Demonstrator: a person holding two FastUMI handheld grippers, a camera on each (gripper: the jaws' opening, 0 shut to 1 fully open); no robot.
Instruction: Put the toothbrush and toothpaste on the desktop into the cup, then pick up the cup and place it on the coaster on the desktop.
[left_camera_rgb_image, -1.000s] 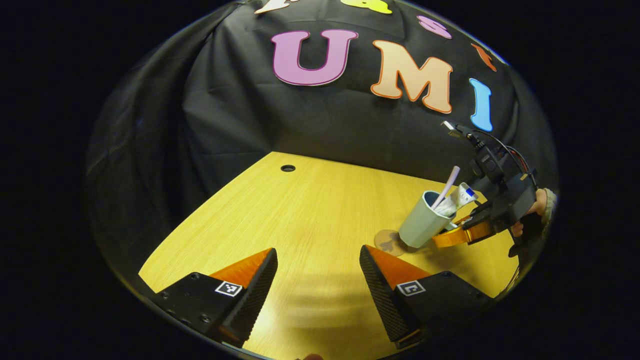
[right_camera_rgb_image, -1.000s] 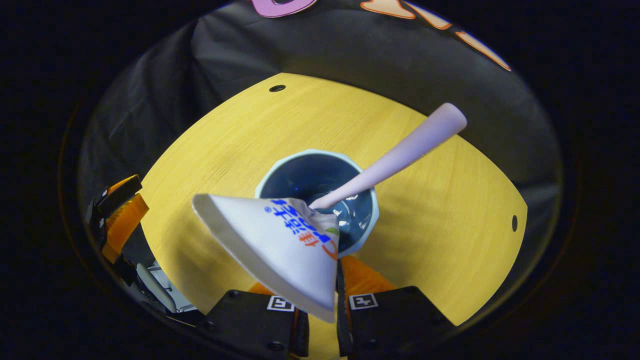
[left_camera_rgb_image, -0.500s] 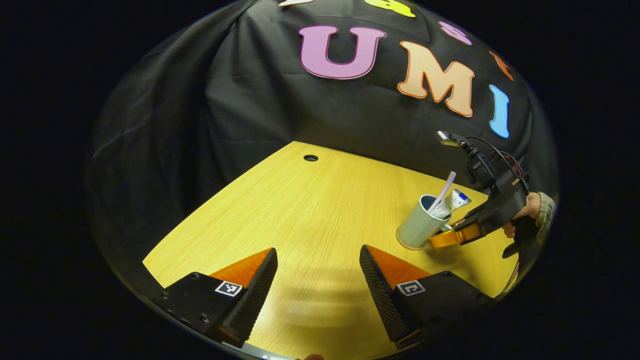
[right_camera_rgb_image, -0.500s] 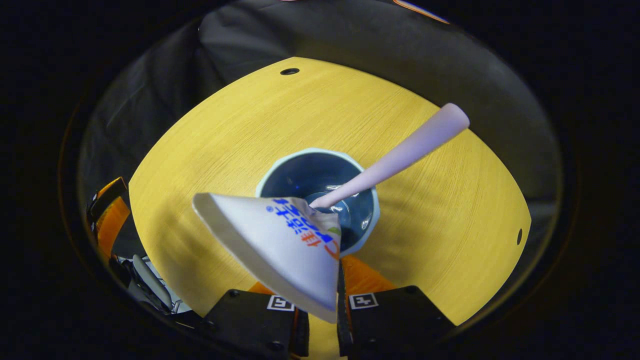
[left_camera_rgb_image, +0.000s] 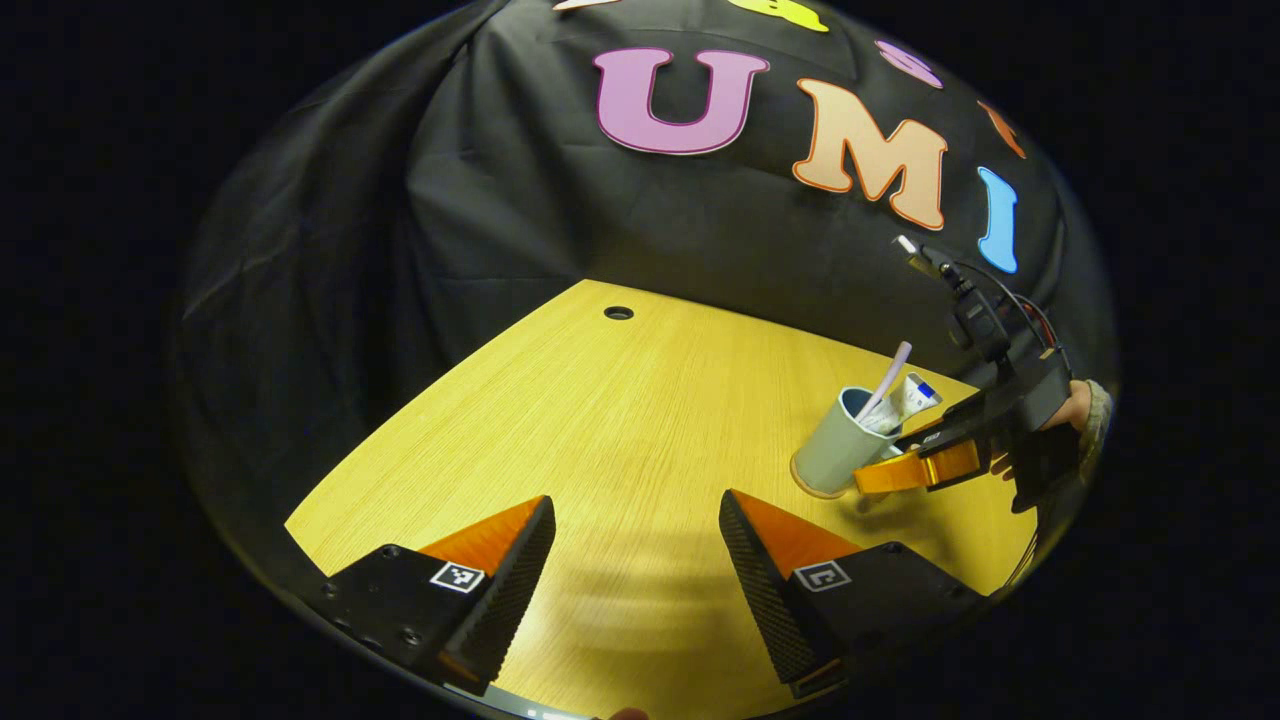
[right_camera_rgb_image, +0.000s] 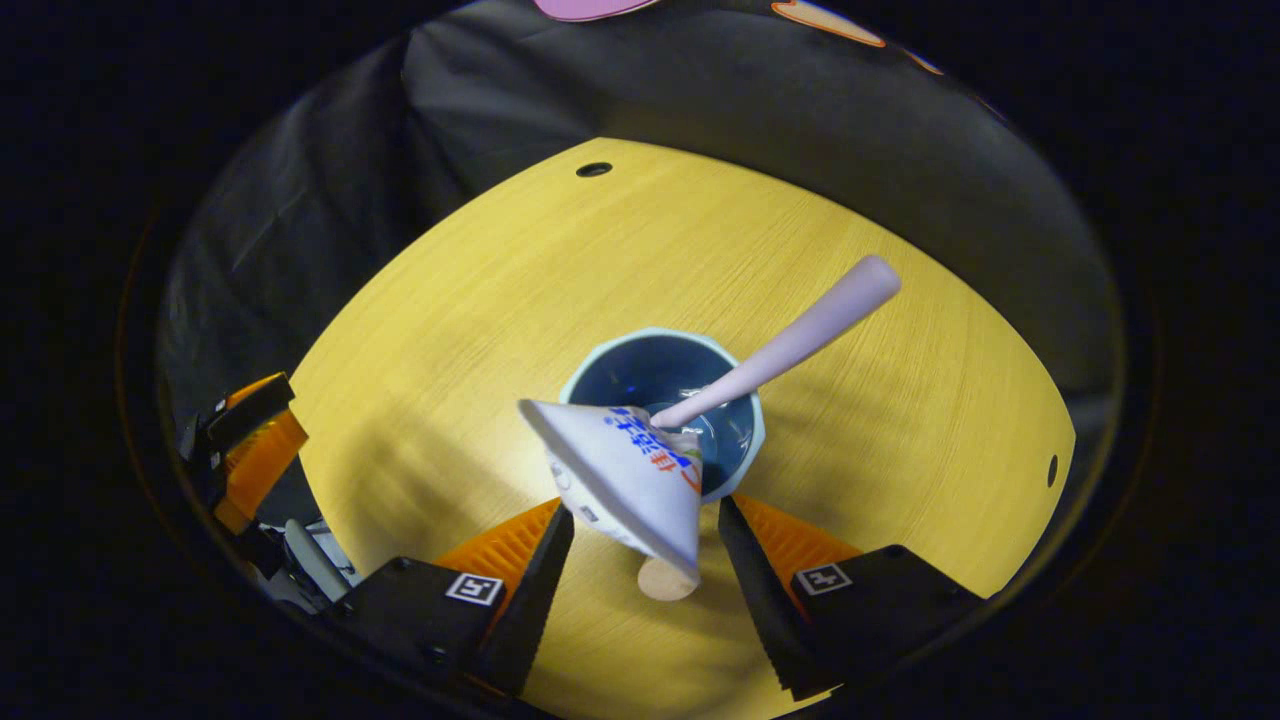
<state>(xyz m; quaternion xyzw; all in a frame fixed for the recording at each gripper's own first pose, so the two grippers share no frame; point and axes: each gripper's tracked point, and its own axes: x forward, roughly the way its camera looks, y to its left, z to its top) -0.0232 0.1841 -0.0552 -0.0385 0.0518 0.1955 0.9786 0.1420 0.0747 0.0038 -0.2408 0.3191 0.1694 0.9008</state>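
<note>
A pale green cup (left_camera_rgb_image: 833, 452) stands upright on the round brown coaster (left_camera_rgb_image: 812, 491) at the right of the wooden desktop (left_camera_rgb_image: 600, 420). A pink toothbrush (left_camera_rgb_image: 893, 372) and a white toothpaste tube (left_camera_rgb_image: 915, 393) stick out of it. My right gripper (left_camera_rgb_image: 905, 472), held by a hand (left_camera_rgb_image: 1075, 408), sits just right of the cup with its fingers apart. From above, the right gripper (right_camera_rgb_image: 643, 512) is open, its fingers on either side of the cup (right_camera_rgb_image: 640, 375) near its base. The toothpaste tube (right_camera_rgb_image: 625, 475) and toothbrush (right_camera_rgb_image: 800, 335) lean out, and a bit of coaster (right_camera_rgb_image: 665, 580) shows below. My left gripper (left_camera_rgb_image: 635, 525) is open over bare desktop.
The desktop (right_camera_rgb_image: 450, 300) has a cable hole near its far edge (left_camera_rgb_image: 618, 313) (right_camera_rgb_image: 594, 169) and another hole at the right (right_camera_rgb_image: 1051, 469). Black cloth walls close the back and left. The left gripper (right_camera_rgb_image: 250, 455) lies at the desktop's left edge.
The cup came down from a tilted hold beside the coaster to stand on it. My right gripper then opened, let go of the cup and drew back slightly.
</note>
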